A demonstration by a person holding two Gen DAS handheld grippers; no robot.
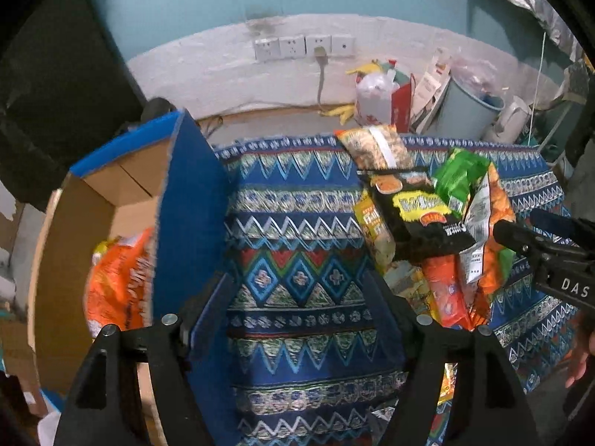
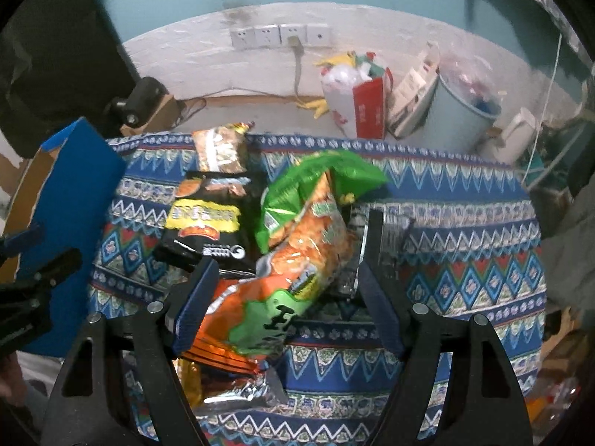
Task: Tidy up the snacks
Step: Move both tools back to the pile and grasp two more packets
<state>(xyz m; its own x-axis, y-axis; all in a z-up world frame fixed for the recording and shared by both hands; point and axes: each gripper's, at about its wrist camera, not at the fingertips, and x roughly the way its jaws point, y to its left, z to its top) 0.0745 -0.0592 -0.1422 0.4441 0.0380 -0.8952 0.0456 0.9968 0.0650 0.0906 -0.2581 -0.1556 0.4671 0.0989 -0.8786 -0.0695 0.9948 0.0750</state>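
A pile of snack bags lies on the patterned blue cloth (image 1: 297,230). It holds a black bag (image 1: 412,215), an orange-and-green bag (image 2: 297,256), a brown bag (image 1: 375,146) and an orange pack (image 1: 446,297). A blue cardboard box (image 1: 186,204) stands at the left with an orange bag (image 1: 119,278) inside. My left gripper (image 1: 297,297) is open and empty over the bare cloth next to the box. My right gripper (image 2: 286,271) is open with its fingers on either side of the orange-and-green bag, and it also shows in the left wrist view (image 1: 520,234).
The box also shows at the left of the right wrist view (image 2: 74,200). Behind the cloth are a wall with sockets (image 1: 303,46), a red-and-white bag (image 2: 357,100), a pale blue bin (image 2: 461,111) and a white kettle (image 1: 511,119).
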